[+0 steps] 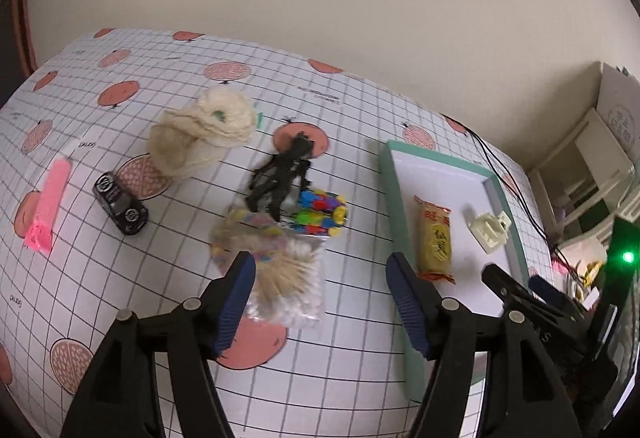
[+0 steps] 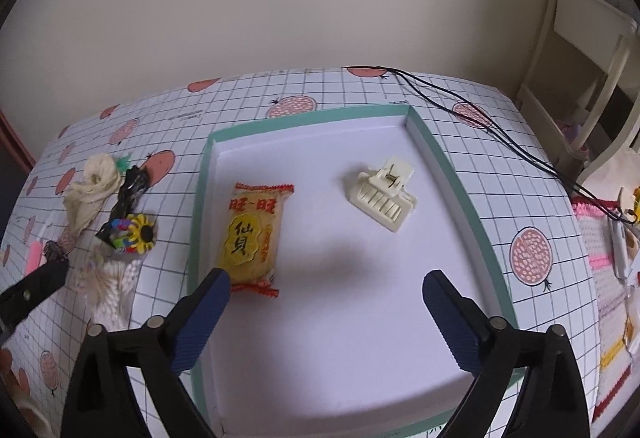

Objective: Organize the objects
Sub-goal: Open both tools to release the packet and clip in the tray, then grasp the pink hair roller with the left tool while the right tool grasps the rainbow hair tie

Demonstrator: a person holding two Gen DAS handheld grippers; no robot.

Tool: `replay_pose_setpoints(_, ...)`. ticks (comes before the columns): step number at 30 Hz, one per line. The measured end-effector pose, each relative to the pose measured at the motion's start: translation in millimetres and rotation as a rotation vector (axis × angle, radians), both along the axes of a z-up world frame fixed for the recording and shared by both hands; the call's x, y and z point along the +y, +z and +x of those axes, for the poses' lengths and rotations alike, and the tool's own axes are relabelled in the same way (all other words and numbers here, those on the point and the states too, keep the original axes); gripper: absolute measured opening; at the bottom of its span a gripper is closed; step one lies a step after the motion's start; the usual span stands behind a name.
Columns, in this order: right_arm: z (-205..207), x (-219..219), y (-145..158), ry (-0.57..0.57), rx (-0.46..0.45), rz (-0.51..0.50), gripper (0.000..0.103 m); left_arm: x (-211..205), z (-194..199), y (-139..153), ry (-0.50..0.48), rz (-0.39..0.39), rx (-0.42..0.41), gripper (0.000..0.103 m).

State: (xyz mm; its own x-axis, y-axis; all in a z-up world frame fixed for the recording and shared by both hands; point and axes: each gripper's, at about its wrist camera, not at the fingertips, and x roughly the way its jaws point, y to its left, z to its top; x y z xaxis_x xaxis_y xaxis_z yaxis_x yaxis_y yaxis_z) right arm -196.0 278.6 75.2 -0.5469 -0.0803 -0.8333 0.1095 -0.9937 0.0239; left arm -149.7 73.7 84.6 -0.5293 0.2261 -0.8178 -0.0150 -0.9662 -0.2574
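wrist views, angled down, sharing tray (image 1: 436, 158) (near)

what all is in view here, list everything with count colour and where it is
tray: 1, white with green rim, right part of the table
snack packet: 1, yellow and red, left side of the tray
hair clip: 1, cream, far right side of the tray
cotton swab bag: 1, clear, on the table left of the tray
colourful toy: 1, multicoloured, just beyond the swab bag
black clip: 1, black, beside the colourful toy
cloth bundle: 1, cream, far side of the table
toy car: 1, black, left of the cloth bundle
pink item: 1, pink, far left
cable: 1, black, table's far right corner
tablecloth: 1, white grid with pink fruit
left gripper: 1, black and blue, open above the swab bag
right gripper: 1, black and blue, open over the tray
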Motion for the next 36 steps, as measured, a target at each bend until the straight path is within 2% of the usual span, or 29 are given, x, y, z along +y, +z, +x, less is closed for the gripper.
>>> replay_pose_setpoints(3,3.6,-1.0,1.1,0.017,0.008,-0.001,0.102,-16.3,-2.2,-4.0,0.046,0.067,-0.014,0.075)
replay_pose_setpoints(5,6.0,-0.8,1.0,0.024,0.013,-0.009,0.103,-25.0,-2.4,-6.7,0.078,0.08,-0.021,0.076)
replay_pose_setpoints(7,7.2,-0.2,0.4,0.023,0.011,-0.02,0.103,-32.3,-2.9,-7.6,0.102,0.069,-0.02,0.077)
replay_pose_setpoints(10,8.3,0.5,-1.3,0.02,0.005,-0.029,0.103,-38.6,-2.0,-6.5,0.122,0.024,-0.003,0.083)
replay_pose_setpoints(14,10.8,-0.3,-1.3,0.02,0.004,-0.048,0.103,-46.4,-1.3,-3.8,0.152,-0.028,0.023,0.085)
replay_pose_setpoints(15,11.6,-0.8,-0.9,0.019,0.005,-0.052,0.103,-49.2,-1.1,-3.2,0.162,-0.028,0.03,0.092)
replay_pose_setpoints(17,12.7,-2.4,-0.1,0.021,0.006,-0.059,0.103,-53.2,0.4,-2.6,0.176,-0.019,0.035,0.097)
replay_pose_setpoints(22,13.6,-8.9,0.0,0.038,0.001,-0.066,0.103,-56.6,2.5,-0.4,0.198,-0.036,0.049,0.098)
replay_pose_setpoints(24,14.1,-11.6,-0.1,0.043,0.0,-0.067,0.103,-58.2,3.1,0.6,0.21,-0.047,0.057,0.103)
replay_pose_setpoints(36,18.1,-36.3,0.1,0.072,-0.001,-0.075,0.103,-77.1,5.9,1.3,0.262,-0.041,0.058,0.103)
